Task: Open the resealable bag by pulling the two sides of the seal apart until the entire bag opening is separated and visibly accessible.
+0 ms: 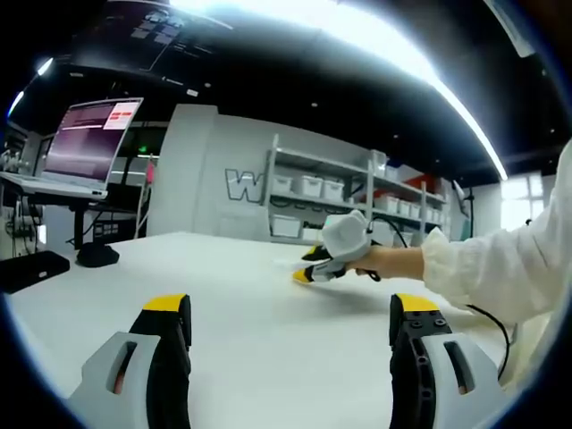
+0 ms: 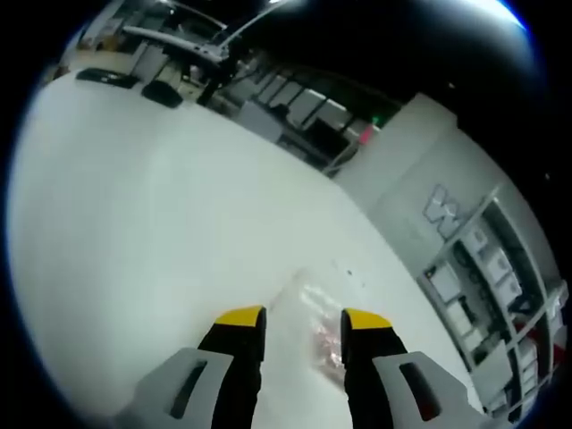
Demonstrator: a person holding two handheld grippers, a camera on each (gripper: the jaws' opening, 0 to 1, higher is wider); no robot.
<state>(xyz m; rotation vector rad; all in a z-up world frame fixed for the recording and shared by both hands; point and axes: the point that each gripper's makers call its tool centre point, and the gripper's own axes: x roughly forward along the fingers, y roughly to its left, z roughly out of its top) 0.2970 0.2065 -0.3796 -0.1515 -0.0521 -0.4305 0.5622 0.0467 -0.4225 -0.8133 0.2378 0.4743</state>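
The clear, thin plastic resealable bag (image 2: 308,326) lies flat on the white surface (image 2: 161,232), between the jaws of the open right gripper (image 2: 304,319). The left gripper (image 1: 293,308) is open, empty, well apart. The bag is probably light, limp, slippery; grip each seal lip.

Wall lettering: a large pale "W" on the grey wall (image 1: 239,185), at about 12 o'clock in the left gripper view; the letters after it are hidden behind the shelving (image 1: 331,192).
Same wall (image 2: 444,207), right gripper view: the "W" again, tilted, at about 2 o'clock.
Laptop screen (image 1: 89,136): text too small to read.
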